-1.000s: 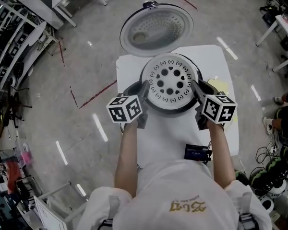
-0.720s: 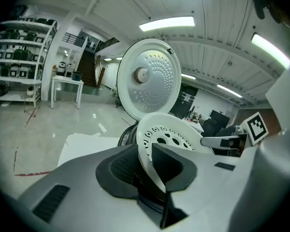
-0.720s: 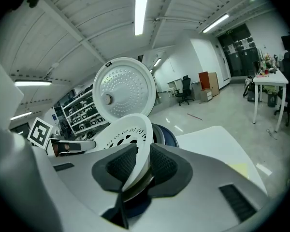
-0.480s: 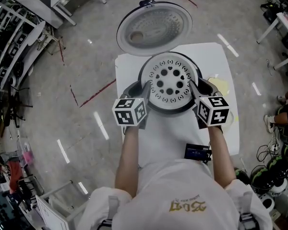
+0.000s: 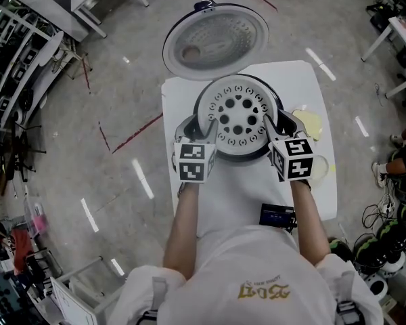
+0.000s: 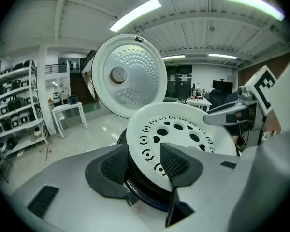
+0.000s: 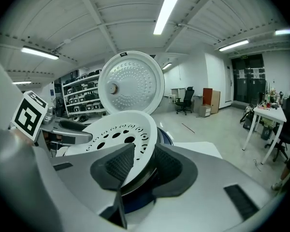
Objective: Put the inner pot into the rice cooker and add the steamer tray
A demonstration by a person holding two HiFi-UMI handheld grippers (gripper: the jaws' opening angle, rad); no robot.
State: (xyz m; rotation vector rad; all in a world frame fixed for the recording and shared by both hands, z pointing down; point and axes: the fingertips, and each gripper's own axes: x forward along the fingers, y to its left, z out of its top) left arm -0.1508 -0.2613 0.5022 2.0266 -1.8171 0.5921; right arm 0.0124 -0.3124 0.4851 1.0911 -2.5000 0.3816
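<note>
My left gripper (image 5: 197, 126) and right gripper (image 5: 277, 124), jaws just opening, loosely straddle the steamer tray (image 5: 238, 117) rim, forearms outstretched.

No words or numbers are clear enough to read. The gold print (image 5: 264, 291) on the person's white shirt (image 5: 216, 263) is upside down and too blurry.

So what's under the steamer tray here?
Just below the steamer tray a dark ring shows, then the blue rice cooker body. The tray covers the cooker's inside; its holes show only dark, so the inner pot cannot be confirmed.
</note>
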